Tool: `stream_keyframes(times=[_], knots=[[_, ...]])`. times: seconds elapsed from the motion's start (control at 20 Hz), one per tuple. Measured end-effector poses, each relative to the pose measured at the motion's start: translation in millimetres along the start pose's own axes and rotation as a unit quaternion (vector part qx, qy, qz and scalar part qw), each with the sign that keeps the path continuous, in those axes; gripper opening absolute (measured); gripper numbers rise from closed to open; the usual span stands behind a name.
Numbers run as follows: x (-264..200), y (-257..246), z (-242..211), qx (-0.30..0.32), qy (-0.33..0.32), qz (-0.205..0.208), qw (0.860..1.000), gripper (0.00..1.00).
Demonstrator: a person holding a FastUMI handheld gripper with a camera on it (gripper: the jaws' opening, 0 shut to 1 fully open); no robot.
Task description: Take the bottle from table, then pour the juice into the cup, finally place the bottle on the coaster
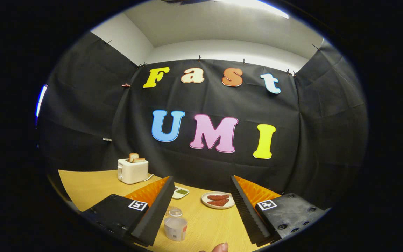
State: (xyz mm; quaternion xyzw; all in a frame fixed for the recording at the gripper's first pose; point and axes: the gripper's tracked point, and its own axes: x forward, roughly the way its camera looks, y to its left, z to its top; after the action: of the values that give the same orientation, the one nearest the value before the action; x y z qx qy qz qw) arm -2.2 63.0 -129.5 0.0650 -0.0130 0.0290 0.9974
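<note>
Overhead and well above the wooden table [93,185], the gripper [201,206] hangs with its two fingers spread wide, pinching nothing. Between them, close beside the left finger [154,213] and apart from the right one, stands the small clear bottle [175,224], upright on the tabletop, with a pale label round its body and a clear cap on top. A faint clear rim shows just behind the bottle against the left finger; whether it is the cup cannot be told. Beyond the fingertips, a round white plate [218,201] carries two reddish-brown pieces of food, and to its left a small white dish [180,192] holds something green, partly hidden by the left finger. Farther back toward the table's far left, a white toaster [132,170] stands with two slices of toast [135,157] risen from its slots, a cord trailing from its side. A fingertip [220,247] of a person shows at the near side of the table, between the two fingers.
</note>
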Motion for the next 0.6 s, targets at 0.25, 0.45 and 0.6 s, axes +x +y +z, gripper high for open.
stream_keyframes(times=[0.25,0.45,0.6], knots=[[-0.5,8.8,-66.8,-0.005,0.036,0.008,0.999,0.97],[-0.7,27.0,-109.9,0.004,0.065,0.015,0.998,0.97],[0.9,42.2,-135.2,0.003,0.080,0.016,0.997,0.97]])
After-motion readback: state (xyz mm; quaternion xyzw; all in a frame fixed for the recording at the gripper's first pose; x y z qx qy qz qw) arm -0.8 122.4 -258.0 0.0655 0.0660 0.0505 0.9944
